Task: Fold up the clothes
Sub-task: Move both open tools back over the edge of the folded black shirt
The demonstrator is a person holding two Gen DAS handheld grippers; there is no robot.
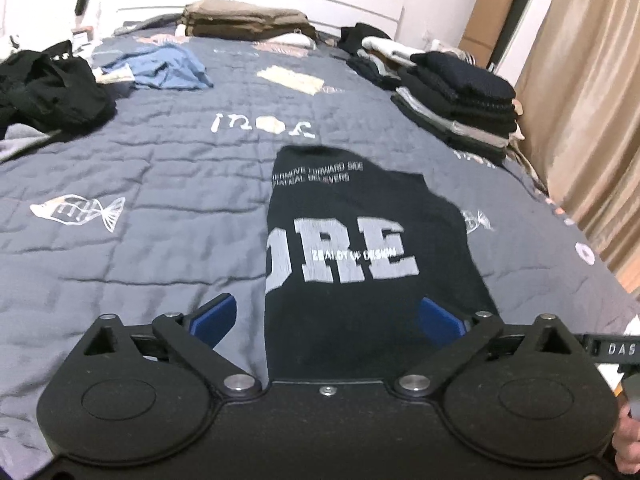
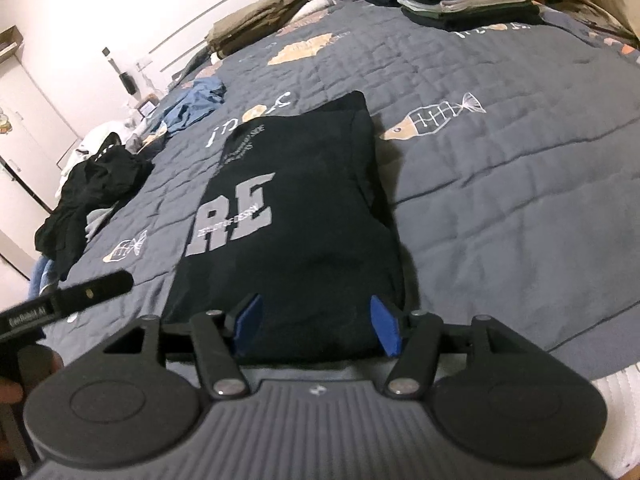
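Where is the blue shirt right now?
The crumpled blue shirt lies far up the bed's left side in the left wrist view, beside the black clothes heap, beyond the folded black shirt.

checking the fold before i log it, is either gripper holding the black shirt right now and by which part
Nothing is held. The left gripper and right gripper are both open, fingers spread at the near hem of the black shirt, not pinching it.

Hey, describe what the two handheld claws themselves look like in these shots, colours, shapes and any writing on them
Both claws are matte black with two round disc housings, angled link arms on silver pivot bolts, and flat blue finger pads. The left claw has a smooth black body; the right claw has a ribbed grey one. In each view the other tool shows as a black bar with white lettering, too blurred to read fully.
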